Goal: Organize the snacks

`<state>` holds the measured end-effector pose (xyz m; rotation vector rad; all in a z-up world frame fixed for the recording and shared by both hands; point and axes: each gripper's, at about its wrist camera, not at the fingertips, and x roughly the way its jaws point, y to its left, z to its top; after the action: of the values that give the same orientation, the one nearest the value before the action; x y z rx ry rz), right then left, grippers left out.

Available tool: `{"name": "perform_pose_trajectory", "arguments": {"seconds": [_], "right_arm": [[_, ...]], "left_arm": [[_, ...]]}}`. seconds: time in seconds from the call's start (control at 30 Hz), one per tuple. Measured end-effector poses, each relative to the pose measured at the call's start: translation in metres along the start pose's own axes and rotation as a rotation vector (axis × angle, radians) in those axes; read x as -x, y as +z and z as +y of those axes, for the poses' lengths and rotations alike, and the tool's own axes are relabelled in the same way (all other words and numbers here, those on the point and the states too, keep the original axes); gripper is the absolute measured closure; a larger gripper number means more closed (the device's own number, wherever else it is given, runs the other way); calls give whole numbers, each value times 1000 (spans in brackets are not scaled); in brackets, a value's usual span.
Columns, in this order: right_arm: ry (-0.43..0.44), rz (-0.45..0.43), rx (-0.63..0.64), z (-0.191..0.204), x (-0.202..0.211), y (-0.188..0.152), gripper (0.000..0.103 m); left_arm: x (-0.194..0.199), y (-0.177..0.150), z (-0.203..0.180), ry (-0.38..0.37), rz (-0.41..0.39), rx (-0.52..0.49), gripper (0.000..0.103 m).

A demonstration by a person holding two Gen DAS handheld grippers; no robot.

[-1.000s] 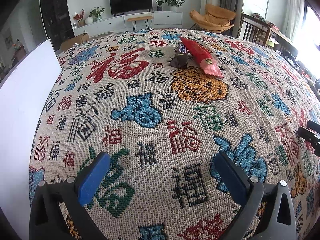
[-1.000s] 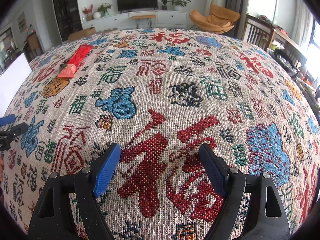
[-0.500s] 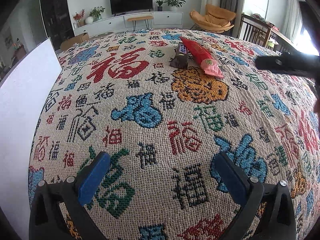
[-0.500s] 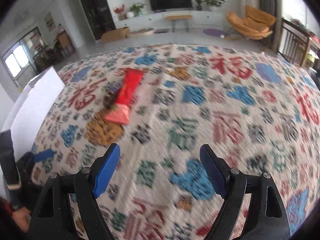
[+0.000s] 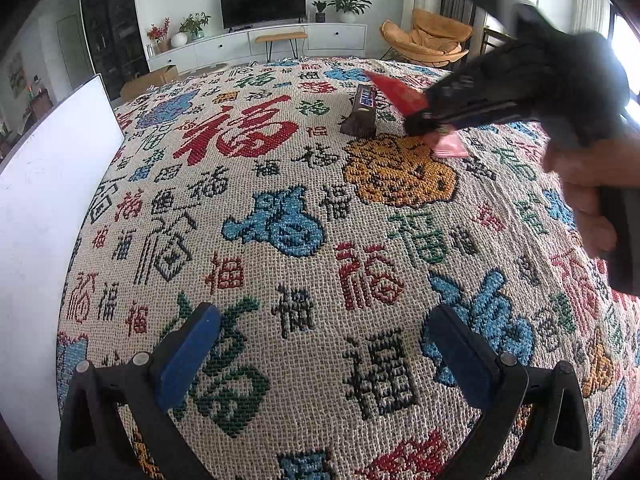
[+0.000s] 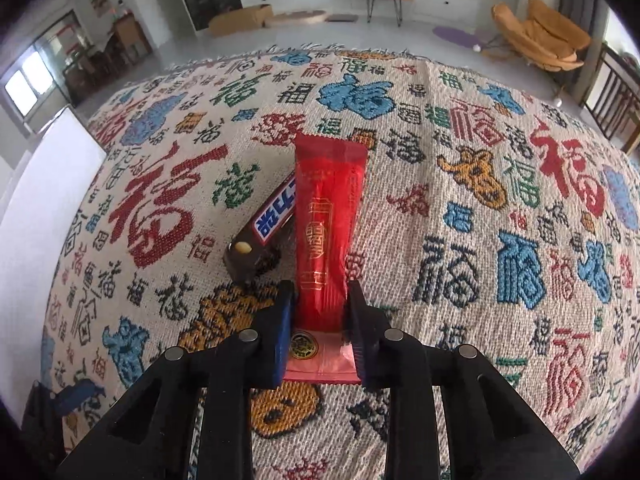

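A long red snack packet (image 6: 326, 232) lies on the patterned cloth (image 6: 460, 208), its far end resting over a brown chocolate bar (image 6: 264, 232). My right gripper (image 6: 320, 297) straddles the packet's near end; its jaws are closing and the blue pads (image 6: 282, 320) touch both sides of the packet. In the left wrist view the same gripper (image 5: 424, 122) reaches in from the right over the red packet (image 5: 394, 92), beside the chocolate bar (image 5: 362, 114). My left gripper (image 5: 322, 320) hangs open above bare cloth, nothing between its fingers.
A white board (image 5: 48, 200) stands along the cloth's left edge. A person's hand (image 5: 588, 184) holds the right gripper's handle at the right. Beyond the cloth are a TV cabinet (image 5: 280, 40) and an orange chair (image 5: 432, 40).
The right gripper swept left across the cloth to the red packet and its jaws narrowed from wide apart onto it. The left gripper stayed still and open.
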<state>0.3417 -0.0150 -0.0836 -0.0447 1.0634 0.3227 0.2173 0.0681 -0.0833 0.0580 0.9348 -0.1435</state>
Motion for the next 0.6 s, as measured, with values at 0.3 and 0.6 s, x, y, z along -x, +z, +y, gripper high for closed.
{"name": "perform_pose_trajectory", "arguments": {"seconds": [0.3, 0.6], "right_arm": [[-59, -88, 78, -43, 76, -84, 77], [-152, -188, 13, -78, 98, -173, 50]], "left_arm": [[0, 0, 1, -1, 0, 1, 0], [0, 0, 1, 1, 1, 0, 0]]}}
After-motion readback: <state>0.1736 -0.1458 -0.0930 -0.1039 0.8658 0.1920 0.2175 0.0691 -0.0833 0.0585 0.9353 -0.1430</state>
